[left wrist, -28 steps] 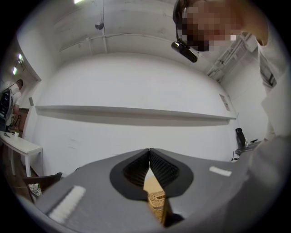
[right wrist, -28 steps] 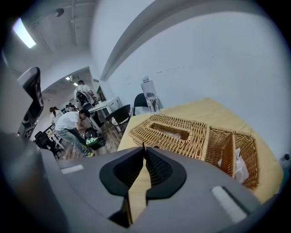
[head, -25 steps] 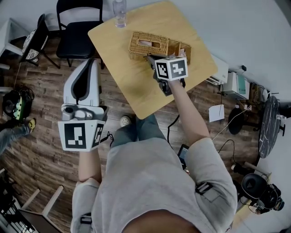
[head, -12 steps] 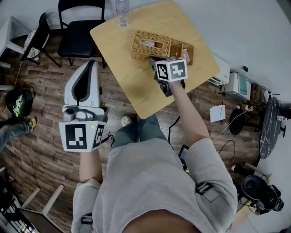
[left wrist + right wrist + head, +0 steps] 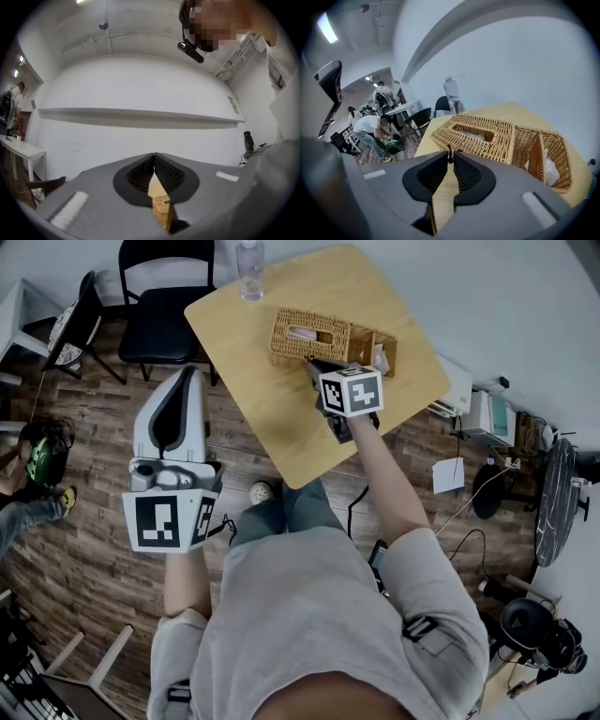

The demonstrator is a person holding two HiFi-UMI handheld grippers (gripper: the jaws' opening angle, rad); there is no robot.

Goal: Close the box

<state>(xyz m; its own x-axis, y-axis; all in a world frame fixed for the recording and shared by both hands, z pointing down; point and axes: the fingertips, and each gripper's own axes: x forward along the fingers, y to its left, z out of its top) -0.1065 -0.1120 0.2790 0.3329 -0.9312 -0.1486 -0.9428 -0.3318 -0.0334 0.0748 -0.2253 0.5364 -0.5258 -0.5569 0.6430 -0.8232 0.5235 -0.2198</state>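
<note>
A wicker box (image 5: 328,337) lies on the round wooden table (image 5: 281,427). Its slotted part (image 5: 476,136) is on the left; the open wicker compartment (image 5: 546,150) on the right holds white paper (image 5: 547,169). My right gripper (image 5: 314,365) hovers over the table just in front of the box, jaws shut with nothing between them (image 5: 450,157). The left gripper (image 5: 190,371) is held off the table's left edge above the floor, also shut and holding nothing (image 5: 153,157). Its camera faces a white wall, and a sliver of the box (image 5: 161,208) shows between its fingers.
A clear bottle (image 5: 249,266) stands at the table's far edge. A black chair (image 5: 169,306) is at the far left of the table. White equipment (image 5: 487,413) and cables lie on the floor at the right. People (image 5: 370,126) are in the room behind.
My right gripper has drawn back slightly from the box toward the table's near edge. The left gripper and the box have stayed where they were.
</note>
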